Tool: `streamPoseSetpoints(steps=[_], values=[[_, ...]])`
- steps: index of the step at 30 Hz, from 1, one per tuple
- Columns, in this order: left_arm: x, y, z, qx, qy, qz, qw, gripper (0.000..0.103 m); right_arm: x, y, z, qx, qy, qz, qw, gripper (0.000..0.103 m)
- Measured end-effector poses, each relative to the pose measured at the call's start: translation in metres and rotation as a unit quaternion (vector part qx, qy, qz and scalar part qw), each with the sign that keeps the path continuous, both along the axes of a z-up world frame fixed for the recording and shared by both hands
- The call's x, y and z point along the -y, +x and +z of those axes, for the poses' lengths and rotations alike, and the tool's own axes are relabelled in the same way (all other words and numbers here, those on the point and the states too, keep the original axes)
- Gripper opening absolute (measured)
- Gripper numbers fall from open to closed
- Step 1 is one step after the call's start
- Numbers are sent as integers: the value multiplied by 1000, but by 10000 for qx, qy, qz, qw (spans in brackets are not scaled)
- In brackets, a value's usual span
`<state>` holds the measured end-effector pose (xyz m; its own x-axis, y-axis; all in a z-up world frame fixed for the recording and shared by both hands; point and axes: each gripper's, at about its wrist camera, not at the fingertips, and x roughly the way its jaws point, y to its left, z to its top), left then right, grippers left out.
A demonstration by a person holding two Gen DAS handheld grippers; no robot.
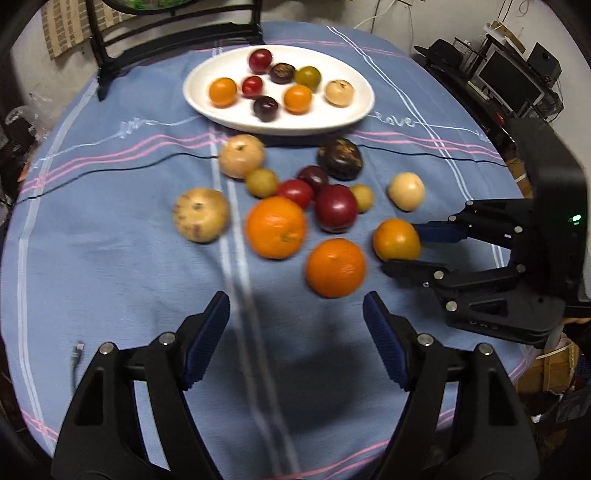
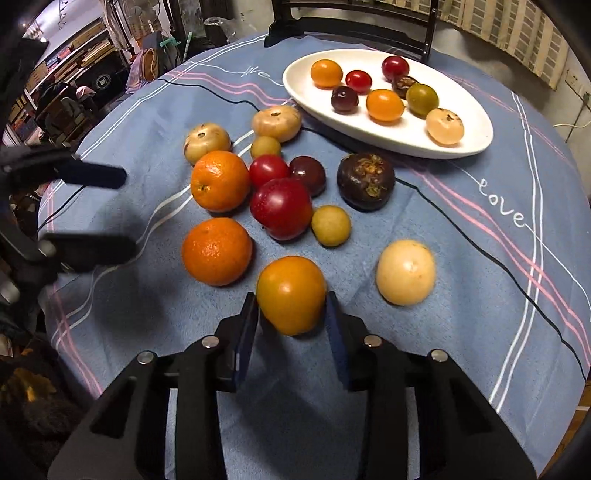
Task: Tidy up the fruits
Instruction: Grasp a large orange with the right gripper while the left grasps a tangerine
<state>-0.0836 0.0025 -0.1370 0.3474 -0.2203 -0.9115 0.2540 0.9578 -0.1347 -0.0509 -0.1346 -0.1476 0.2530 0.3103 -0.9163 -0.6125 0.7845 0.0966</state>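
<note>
A white oval plate at the far side of the table holds several small fruits. More fruits lie loose on the blue cloth: two oranges, a red plum, a dark fruit and pale round ones. My right gripper is shut on a yellow-orange fruit near the table surface. My left gripper is open and empty, just short of the nearer orange.
A dark chair stands behind the plate. A thin black cable crosses the cloth. A cable plug lies near the left front. Shelves with electronics stand beyond the table's right edge.
</note>
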Motion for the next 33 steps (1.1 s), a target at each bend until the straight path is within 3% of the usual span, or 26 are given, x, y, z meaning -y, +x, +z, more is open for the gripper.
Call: streamPoseSetpoints(steps=[5,11,13,14,16,20,28,33], values=[[19,11,-16,-70,-18,97,9999,76,29,-2,9,-108,198,-347,9991,37],[31,27,-37,-228,-9,349,9991,74,44,-5,11,-159,252,-380,9988,37],[33,30,-40,-246,23,403,9989,65,45,-6,12,-160,269,-366,9988,37],[33,31,-42,-294,28,402,9988,51,46,-6,12,-162,283,-352,9988,37],[33,30,-41,-310,-36,384,9988,45,48,-5,11,-158,305,-342,9988,37],[35,27,-39,-220,105,361,9991,44,52,-6,11,-173,355,-397,9984,37],[23,22,8,320,25,318,9990,44,52,-10,23,-109,556,-521,9970,37],[9,36,53,821,61,340,9960,44,49,-3,54,217,807,-634,9945,37]])
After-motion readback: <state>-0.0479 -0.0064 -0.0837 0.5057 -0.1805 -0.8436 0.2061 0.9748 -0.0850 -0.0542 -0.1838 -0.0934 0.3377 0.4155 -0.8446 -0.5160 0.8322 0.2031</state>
